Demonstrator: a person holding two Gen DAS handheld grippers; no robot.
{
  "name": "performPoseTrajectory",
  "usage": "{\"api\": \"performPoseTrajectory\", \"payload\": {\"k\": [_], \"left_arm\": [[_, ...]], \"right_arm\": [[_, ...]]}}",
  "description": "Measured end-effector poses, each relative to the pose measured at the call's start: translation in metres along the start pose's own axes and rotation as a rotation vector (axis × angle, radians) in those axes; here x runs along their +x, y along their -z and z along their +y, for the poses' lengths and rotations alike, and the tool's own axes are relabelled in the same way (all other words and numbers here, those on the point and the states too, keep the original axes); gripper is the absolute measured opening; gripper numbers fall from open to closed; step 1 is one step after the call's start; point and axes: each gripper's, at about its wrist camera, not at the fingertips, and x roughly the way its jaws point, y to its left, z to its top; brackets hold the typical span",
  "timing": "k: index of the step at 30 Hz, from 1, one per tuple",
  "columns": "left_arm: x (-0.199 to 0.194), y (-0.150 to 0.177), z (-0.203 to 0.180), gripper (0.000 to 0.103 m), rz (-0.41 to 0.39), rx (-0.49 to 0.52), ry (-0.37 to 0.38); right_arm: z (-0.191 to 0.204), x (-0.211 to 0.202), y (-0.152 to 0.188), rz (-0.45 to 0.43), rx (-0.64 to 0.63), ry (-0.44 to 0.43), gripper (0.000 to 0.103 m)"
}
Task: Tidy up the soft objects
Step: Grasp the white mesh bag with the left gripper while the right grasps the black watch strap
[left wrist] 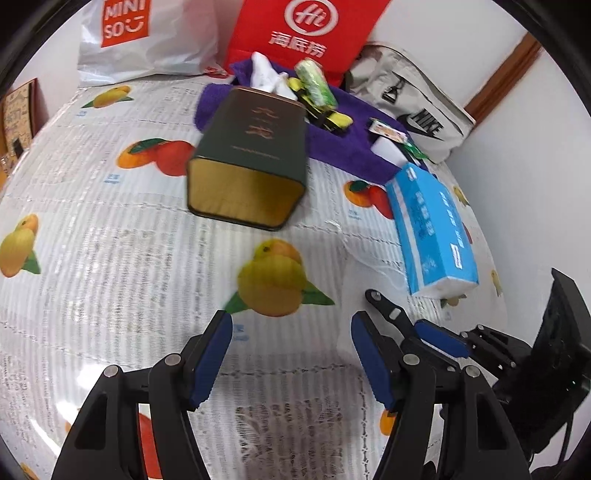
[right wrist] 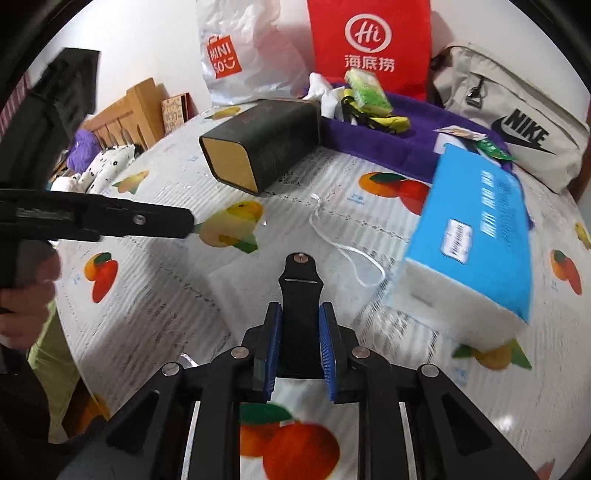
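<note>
A purple towel [left wrist: 332, 144] [right wrist: 413, 136] lies at the back of the table with a white cloth [left wrist: 266, 75] [right wrist: 321, 92], a green sponge pack [left wrist: 314, 81] [right wrist: 367, 90] and a yellow-black item [left wrist: 332, 118] [right wrist: 388, 122] on it. A blue tissue pack [left wrist: 432, 229] [right wrist: 476, 236] lies to the right. My left gripper [left wrist: 291, 354] is open and empty above the tablecloth. My right gripper [right wrist: 300, 343] is shut on a black flat piece [right wrist: 300, 291]; it shows in the left wrist view [left wrist: 406, 325].
A dark green tin [left wrist: 251, 158] [right wrist: 262, 140] lies on its side mid-table. A Miniso bag [left wrist: 144, 37] [right wrist: 240, 55], a red bag [left wrist: 306, 29] [right wrist: 369, 44] and a Nike bag [left wrist: 413, 103] [right wrist: 517, 125] stand behind. A white string [right wrist: 347, 251] lies on the fruit-print tablecloth [left wrist: 110, 229].
</note>
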Motion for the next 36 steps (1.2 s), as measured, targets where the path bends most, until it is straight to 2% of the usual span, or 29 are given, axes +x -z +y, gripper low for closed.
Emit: {"api": "performPoseTrajectory", "payload": {"k": [5, 10, 13, 15, 18, 22, 25, 27, 29, 31, 34, 36], "left_arm": [[0.014, 0.005, -0.019, 0.065, 0.025, 0.048, 0.035], [0.036, 0.007, -0.047, 0.066, 0.067, 0.124, 0.046], [0.044, 0.008, -0.065, 0.074, 0.059, 0.183, 0.041], [0.048, 0.009, -0.075, 0.076, 0.068, 0.222, 0.038], [0.056, 0.011, -0.089, 0.088, 0.069, 0.272, 0.008], [0.062, 0.012, -0.097, 0.094, 0.059, 0.308, -0.037], [0.065, 0.011, -0.099, 0.095, 0.049, 0.312, -0.059], [0.069, 0.011, -0.103, 0.095, 0.045, 0.335, -0.099], [0.072, 0.013, -0.108, 0.095, 0.039, 0.366, -0.141], [0.074, 0.015, -0.111, 0.097, 0.025, 0.384, -0.164], [0.072, 0.017, -0.108, 0.097, -0.003, 0.381, -0.162], [0.071, 0.017, -0.107, 0.094, -0.020, 0.376, -0.169]], "right_arm": [[-0.008, -0.018, 0.018, -0.003, 0.024, 0.031, 0.021], [-0.031, -0.035, 0.039, -0.004, 0.077, 0.112, 0.021], [-0.049, -0.039, 0.049, 0.004, 0.122, 0.150, 0.021], [-0.062, -0.039, 0.055, 0.010, 0.152, 0.166, 0.021], [-0.075, -0.033, 0.061, 0.026, 0.182, 0.158, 0.021], [-0.077, -0.030, 0.063, 0.006, 0.179, 0.145, 0.021], [-0.078, -0.026, 0.061, -0.015, 0.193, 0.117, 0.027], [-0.078, -0.025, 0.060, -0.026, 0.199, 0.083, 0.043], [-0.076, -0.023, 0.060, -0.031, 0.187, 0.071, 0.049], [-0.070, -0.022, 0.061, -0.037, 0.152, 0.095, 0.050], [-0.065, -0.021, 0.064, -0.058, 0.118, 0.117, 0.050], [-0.063, -0.021, 0.065, -0.066, 0.109, 0.131, 0.050]]}}
